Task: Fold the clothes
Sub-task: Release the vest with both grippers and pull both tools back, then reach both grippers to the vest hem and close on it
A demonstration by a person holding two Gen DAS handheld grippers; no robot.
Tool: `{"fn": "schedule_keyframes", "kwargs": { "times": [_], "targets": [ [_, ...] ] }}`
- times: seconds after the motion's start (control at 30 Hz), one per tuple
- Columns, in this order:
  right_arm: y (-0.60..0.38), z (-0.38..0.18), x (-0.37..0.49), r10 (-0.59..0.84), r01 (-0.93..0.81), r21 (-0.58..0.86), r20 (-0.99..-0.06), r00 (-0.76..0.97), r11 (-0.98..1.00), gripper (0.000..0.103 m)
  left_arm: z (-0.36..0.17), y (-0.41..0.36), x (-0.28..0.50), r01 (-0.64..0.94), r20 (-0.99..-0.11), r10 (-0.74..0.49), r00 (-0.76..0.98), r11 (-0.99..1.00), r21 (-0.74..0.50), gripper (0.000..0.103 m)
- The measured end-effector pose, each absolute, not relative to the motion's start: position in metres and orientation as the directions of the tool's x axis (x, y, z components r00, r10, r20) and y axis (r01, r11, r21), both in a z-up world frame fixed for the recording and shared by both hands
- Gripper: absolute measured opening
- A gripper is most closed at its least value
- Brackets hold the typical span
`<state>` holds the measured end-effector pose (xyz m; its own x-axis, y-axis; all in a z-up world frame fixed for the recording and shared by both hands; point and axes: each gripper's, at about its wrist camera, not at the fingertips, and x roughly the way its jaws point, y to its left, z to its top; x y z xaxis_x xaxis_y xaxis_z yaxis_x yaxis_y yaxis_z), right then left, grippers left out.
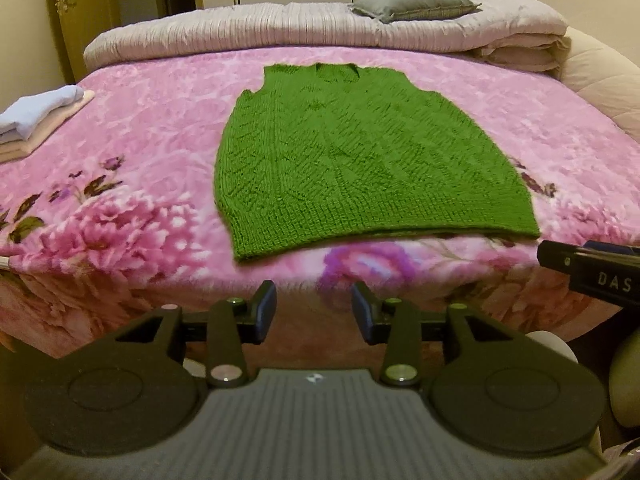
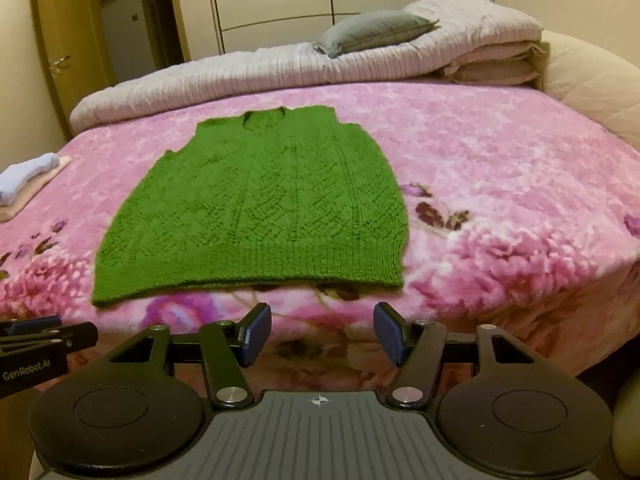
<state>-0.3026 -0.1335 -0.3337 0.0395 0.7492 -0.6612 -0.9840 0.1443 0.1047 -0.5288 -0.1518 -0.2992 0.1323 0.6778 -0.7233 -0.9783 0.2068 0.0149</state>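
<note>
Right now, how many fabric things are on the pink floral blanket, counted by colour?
Green: 1, the knitted vest
Grey: 1, the pillow
Light blue: 1, the folded garment
Cream: 1, the folded garment beneath it
Pale lilac: 1, the folded quilt
Total: 5

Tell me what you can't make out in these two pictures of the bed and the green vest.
- Green knitted vest: its underside, hidden in both views since it lies flat on the pink blanket.
- Folded clothes: cut off by the left edge in both wrist views.
- Right tongs: in the left wrist view, cut off by the right edge.
- Left tongs: in the right wrist view, cut off by the left edge.
</note>
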Motion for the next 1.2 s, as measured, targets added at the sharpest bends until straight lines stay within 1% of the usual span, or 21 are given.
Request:
{"fn": "schedule_keyframes", "kwargs": {
  "times": [0.37, 0.67, 0.87, 0.93, 1.1, 1.2],
  "targets": [
    [-0.153, -0.315, -0.310, 0.790, -0.988, 0.099, -0.612, 0.035, 0.120, 0.061, -0.288, -0.170, -0.530, -0.976, -0.697, 0.701, 0.149, 0.219, 0.012, 0.040],
    [-0.148, -0.301, -0.315, 0.810, -0.992, 0.077, -0.585, 0.039, 0.103, 0.061, -0.274, -0.162, -0.538, -0.977, -0.668, 0.727, 0.158, 0.214, 0.002, 0.040],
    [-0.126, -0.291, -0.313, 0.810, -0.991, 0.071, -0.584, 0.051, 0.114, 0.061, -0.263, -0.132, -0.541, -0.977, -0.654, 0.736, 0.175, 0.212, -0.024, 0.042],
    [-0.116, -0.290, -0.309, 0.805, -0.990, 0.069, -0.590, 0.057, 0.121, 0.061, -0.262, -0.118, -0.540, -0.976, -0.655, 0.733, 0.183, 0.217, -0.030, 0.044],
    [-0.083, -0.292, -0.297, 0.783, -0.989, 0.072, -0.619, 0.059, 0.131, 0.061, -0.262, -0.081, -0.539, -0.971, -0.661, 0.720, 0.211, 0.233, -0.057, 0.048],
    [-0.058, -0.299, -0.282, 0.759, -0.989, 0.080, -0.649, 0.042, 0.123, 0.061, -0.267, -0.050, -0.542, -0.966, -0.672, 0.702, 0.237, 0.244, -0.086, 0.048]
  ]
}}
